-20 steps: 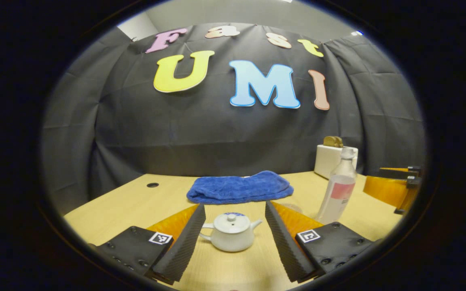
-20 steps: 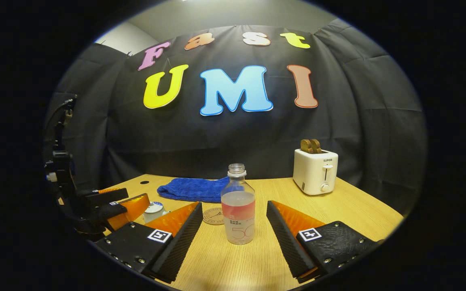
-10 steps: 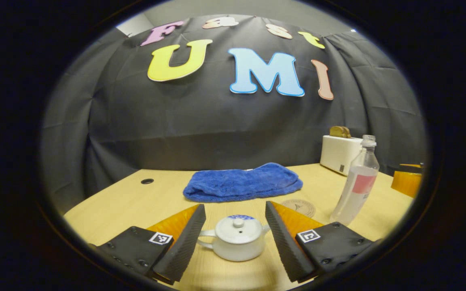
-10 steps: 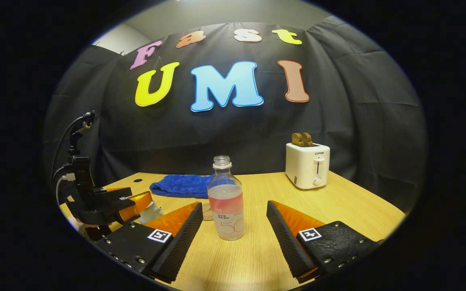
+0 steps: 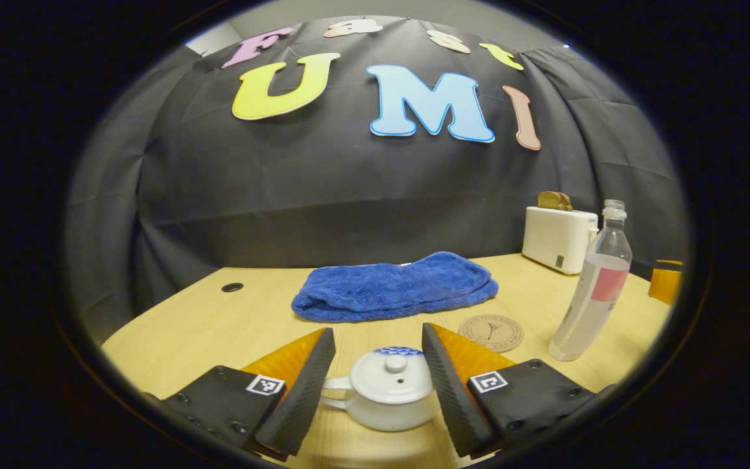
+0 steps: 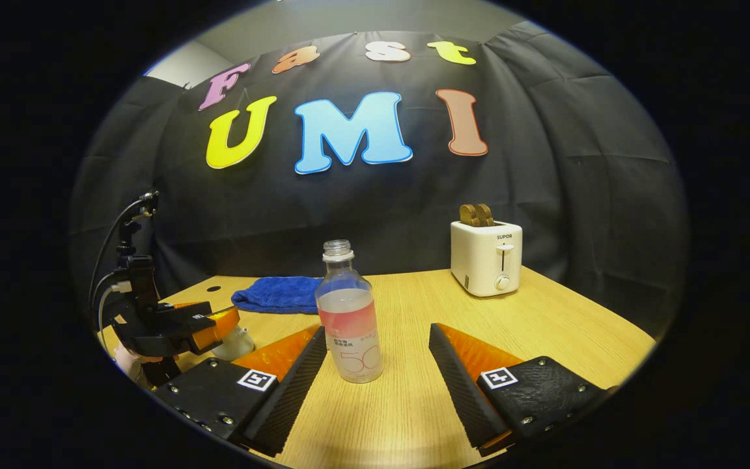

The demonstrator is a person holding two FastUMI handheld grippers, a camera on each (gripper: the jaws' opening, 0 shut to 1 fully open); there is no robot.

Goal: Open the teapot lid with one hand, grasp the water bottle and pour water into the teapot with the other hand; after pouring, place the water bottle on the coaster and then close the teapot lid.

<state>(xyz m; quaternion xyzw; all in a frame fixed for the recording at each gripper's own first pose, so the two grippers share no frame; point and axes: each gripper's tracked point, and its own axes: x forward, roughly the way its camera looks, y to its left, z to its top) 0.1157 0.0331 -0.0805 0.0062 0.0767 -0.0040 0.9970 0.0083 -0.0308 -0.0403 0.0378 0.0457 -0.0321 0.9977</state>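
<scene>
Teapot work sits on your wooden table. Largest on it, the blue towel lies at the back and a white toaster stands far right. Your uncapped water bottle stands upright between the spread fingers of your right gripper, touching neither. Your left gripper also has its jaws spread, flanking the teapot without clear contact; its lid is still on. Smallest, the coaster lies bare between teapot and bottle.
</scene>
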